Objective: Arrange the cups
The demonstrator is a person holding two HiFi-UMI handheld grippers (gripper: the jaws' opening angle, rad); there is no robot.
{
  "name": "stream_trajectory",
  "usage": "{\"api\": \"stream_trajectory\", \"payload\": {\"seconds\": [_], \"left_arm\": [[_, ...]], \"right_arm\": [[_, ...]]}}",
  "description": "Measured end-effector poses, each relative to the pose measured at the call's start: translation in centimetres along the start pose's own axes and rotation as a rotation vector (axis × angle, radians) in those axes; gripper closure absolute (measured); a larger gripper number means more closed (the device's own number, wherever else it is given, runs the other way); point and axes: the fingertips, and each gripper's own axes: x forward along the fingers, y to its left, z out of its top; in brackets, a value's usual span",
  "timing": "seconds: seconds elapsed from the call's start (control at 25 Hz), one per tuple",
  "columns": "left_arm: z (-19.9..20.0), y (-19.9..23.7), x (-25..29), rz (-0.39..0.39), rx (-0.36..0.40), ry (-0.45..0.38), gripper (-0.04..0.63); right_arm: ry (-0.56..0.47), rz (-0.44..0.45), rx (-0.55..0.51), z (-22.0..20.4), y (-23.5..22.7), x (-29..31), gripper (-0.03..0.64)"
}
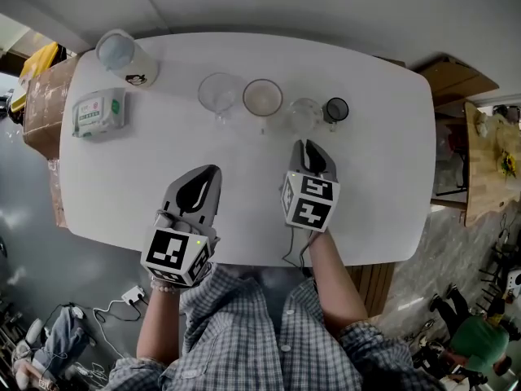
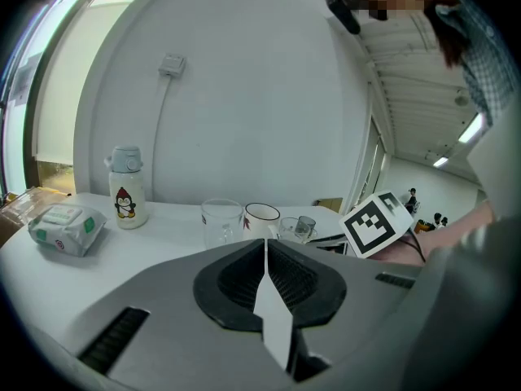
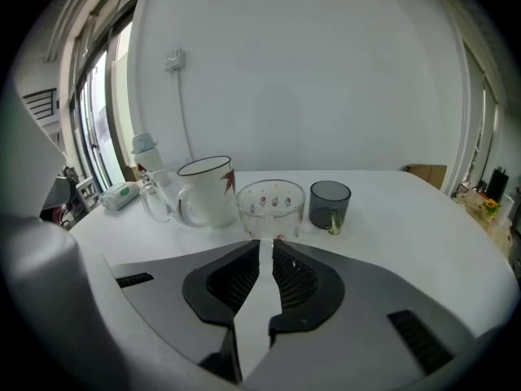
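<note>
Four cups stand in a row at the far side of the white table (image 1: 391, 177): a clear glass mug (image 1: 218, 93), a white mug (image 1: 262, 98), a clear patterned glass (image 1: 304, 114) and a small dark grey cup (image 1: 336, 109). My right gripper (image 1: 310, 146) hovers just short of the patterned glass (image 3: 271, 207), its jaws together with only a thin slit and nothing between them. My left gripper (image 1: 210, 171) hangs over the near middle of the table, shut and empty, well back from the clear mug (image 2: 221, 221).
A white bottle with a penguin print (image 1: 126, 57) and a pack of wipes (image 1: 100, 112) sit at the table's far left. A cardboard box (image 1: 45, 96) stands off the left edge. Wooden furniture (image 1: 456, 80) is off to the right.
</note>
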Motion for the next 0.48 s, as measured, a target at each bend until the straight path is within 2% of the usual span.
{"api": "stream_trajectory", "payload": {"seconds": [0.2, 0.48], "left_arm": [[-0.1, 0.5, -0.1, 0.005, -0.001, 0.004, 0.574], [-0.4, 1.1, -0.4, 0.010, -0.007, 0.009, 0.574]], "right_arm": [[-0.010, 0.002, 0.053, 0.9, 0.7, 1.2, 0.557], [-0.028, 0.002, 0.025, 1.7, 1.2, 2.2, 0.557]]}}
